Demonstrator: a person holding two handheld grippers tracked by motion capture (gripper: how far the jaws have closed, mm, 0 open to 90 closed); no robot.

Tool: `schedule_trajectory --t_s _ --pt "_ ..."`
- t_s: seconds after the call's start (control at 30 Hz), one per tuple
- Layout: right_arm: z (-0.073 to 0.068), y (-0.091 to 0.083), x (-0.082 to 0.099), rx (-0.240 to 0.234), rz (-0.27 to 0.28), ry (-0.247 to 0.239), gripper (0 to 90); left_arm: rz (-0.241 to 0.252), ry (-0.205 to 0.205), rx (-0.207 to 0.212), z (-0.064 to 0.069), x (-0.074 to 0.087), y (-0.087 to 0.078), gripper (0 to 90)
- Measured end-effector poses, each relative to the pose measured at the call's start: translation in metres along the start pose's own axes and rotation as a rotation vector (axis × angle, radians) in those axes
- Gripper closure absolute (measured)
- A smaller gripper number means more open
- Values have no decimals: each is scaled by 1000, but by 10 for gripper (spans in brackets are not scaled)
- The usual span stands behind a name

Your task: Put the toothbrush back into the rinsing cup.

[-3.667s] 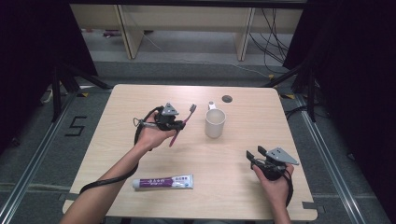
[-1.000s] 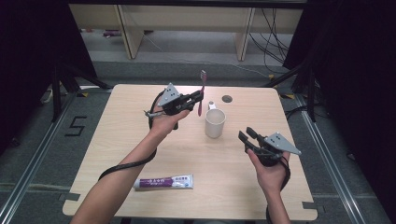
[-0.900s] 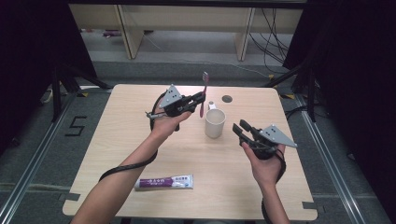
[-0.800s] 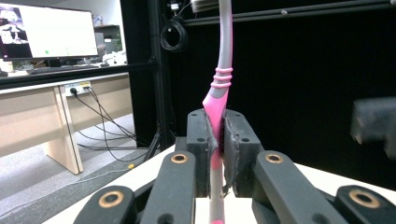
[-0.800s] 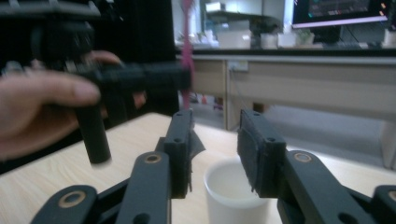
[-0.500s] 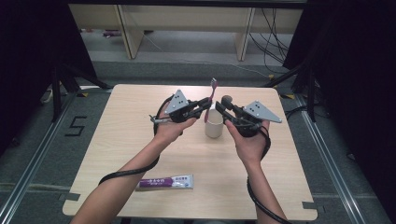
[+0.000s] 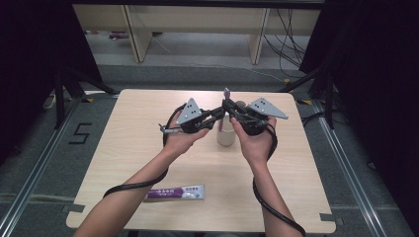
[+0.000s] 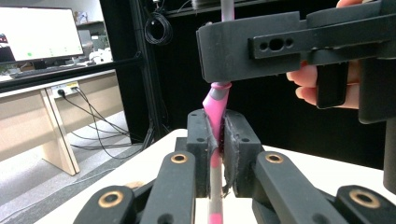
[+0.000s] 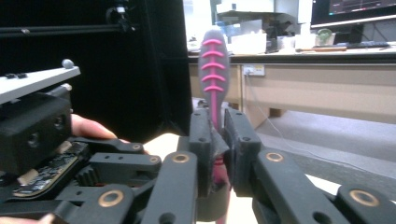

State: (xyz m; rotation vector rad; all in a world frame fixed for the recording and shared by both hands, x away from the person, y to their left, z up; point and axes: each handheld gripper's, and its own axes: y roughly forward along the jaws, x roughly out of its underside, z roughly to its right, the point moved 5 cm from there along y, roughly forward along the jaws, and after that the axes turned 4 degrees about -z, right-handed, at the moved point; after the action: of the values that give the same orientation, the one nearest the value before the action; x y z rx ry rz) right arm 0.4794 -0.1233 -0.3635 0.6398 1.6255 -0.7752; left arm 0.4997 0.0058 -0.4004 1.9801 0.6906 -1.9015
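Note:
A grey and pink toothbrush (image 7: 227,93) stands upright above a pale mug (image 7: 225,137) near the table's far middle. My left gripper (image 7: 219,115) is shut on its handle from the left. My right gripper (image 7: 230,107) comes in from the right; its jaws have just been closing and now pinch the brush higher up. In the left gripper view the pink neck (image 8: 215,105) rises from between my pads (image 8: 233,140), with the right gripper's body (image 8: 280,46) clamped above. In the right gripper view the ribbed back of the brush head (image 9: 213,65) sticks up over the shut gripper (image 9: 215,128).
A toothpaste tube (image 7: 174,192) lies flat near the front edge of the wooden table (image 7: 123,148). A small dark round object (image 7: 241,103) sits behind the mug, partly hidden by the right gripper. Cables trail from both grippers along the forearms.
My right gripper has come up and left from the table's right front to the toothbrush and closed on it. The left gripper drifted right with the brush, over the mug.

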Motion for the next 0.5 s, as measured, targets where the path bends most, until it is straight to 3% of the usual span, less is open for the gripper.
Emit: schedule_trajectory --t_s 0.17,0.33,0.5 --pt "-4 3 -2 10 -14 -24 844 -4 3 -13 -2 0 -3 788" --pt "-1 4 -8 29 7 -41 845 -64 9 -27 -4 5 -12 552" --pt "8 4 -10 57 15 -41 844 -93 9 -51 -12 16 -35 449"
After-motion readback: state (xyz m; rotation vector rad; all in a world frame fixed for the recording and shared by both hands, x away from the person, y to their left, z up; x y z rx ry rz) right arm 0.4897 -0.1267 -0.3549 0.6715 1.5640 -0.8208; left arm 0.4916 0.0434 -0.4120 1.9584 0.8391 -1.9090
